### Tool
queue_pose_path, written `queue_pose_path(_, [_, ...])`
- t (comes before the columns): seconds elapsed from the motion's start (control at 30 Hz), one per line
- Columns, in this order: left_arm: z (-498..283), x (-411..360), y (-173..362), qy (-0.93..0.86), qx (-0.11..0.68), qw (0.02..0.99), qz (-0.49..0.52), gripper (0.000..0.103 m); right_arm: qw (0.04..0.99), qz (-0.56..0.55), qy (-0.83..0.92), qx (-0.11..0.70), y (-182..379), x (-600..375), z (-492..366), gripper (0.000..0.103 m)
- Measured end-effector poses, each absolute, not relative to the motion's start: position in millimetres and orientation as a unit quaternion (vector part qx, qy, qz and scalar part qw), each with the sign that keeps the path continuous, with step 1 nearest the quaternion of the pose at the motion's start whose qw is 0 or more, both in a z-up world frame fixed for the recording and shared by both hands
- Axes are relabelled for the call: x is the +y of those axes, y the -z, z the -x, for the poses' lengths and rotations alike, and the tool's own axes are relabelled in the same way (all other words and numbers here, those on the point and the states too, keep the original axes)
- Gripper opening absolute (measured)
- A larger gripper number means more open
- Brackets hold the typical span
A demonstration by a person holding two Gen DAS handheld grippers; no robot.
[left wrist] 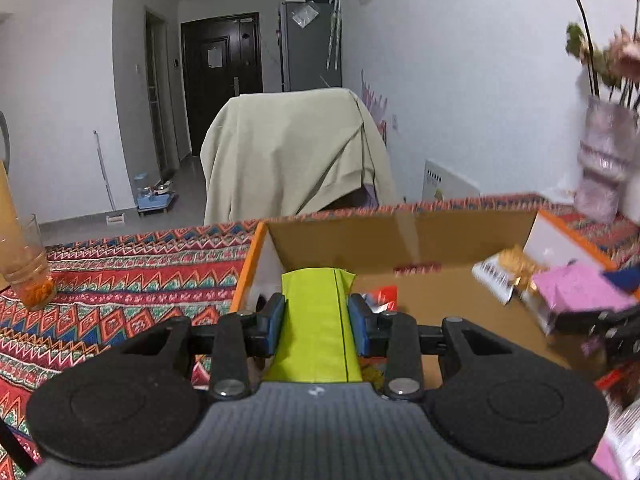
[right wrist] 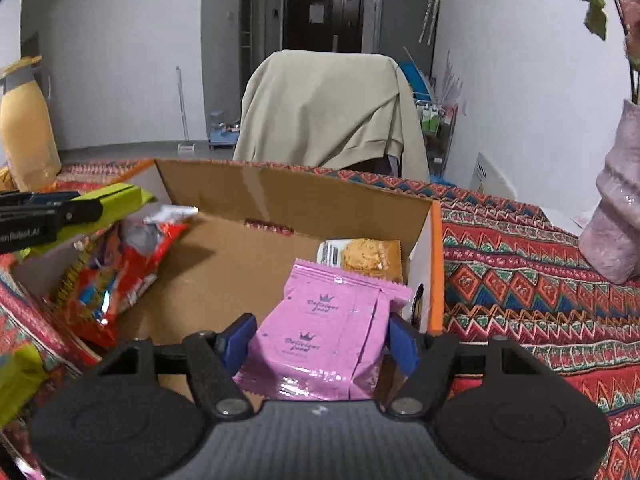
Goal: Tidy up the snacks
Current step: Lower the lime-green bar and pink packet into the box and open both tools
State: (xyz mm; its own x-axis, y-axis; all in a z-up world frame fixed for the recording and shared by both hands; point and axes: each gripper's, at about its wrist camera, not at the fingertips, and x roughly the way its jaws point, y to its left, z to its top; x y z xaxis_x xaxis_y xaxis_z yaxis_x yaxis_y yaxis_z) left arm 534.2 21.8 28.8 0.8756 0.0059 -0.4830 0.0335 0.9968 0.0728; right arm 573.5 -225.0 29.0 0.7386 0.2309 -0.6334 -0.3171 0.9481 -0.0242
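Two grippers hanging over one open cardboard box (right wrist: pixel 280 200) on a patterned tablecloth (right wrist: pixel 520 280).

Left gripper (left wrist: pixel 316 316): jaws pinched close, blue pads pressing both sides of one lime-green packet (left wrist: pixel 316 320), holding it above the box's left end, near the orange-edged wall.

Right gripper (right wrist: pixel 322 340): jaws standing about half apart, blue pads touching the edges of one pink packet (right wrist: pixel 332 328) bearing two crown prints, carrying it over the box's right end.

Lying inside the box: one red crinkled bag (right wrist: pixel 116 280) against the left side, one biscuit packet (right wrist: pixel 364 258) in the far right corner, just beyond the pink one.

Standing on the cloth outside the box: one glass (left wrist: pixel 28 268) with orange bits at its bottom, one pinkish vase (right wrist: pixel 616 208) holding dried flowers, one yellow bottle (right wrist: pixel 28 132).

Beyond the table, one chair (right wrist: pixel 332 116) sitting draped in beige cloth.
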Motion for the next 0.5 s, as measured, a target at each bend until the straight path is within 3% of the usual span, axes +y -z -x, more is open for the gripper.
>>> queue_pose_path(0.07, [-531,20,-24,0.002,0.251,0.967,-0.049,0.038,0.929,0.083,-0.143,0.330,-27,-220,-571,0.070])
queue_pose_path(0.13, [-530,20,-26,0.011,0.261,0.964,-0.051,0.047,0.929,0.088,-0.139,0.332,-27,-217,-569,0.073])
queue_pose_path(0.2, [-524,23,-35,0.014,0.256,0.966,-0.042,0.052,0.930,0.100,-0.130,0.330,-28,-214,-566,0.081])
queue_pose_path(0.5, [-456,36,-117,0.014,0.207,0.978,-0.034,0.069,0.947,0.084,-0.124,0.285,-90,-234,-519,0.083])
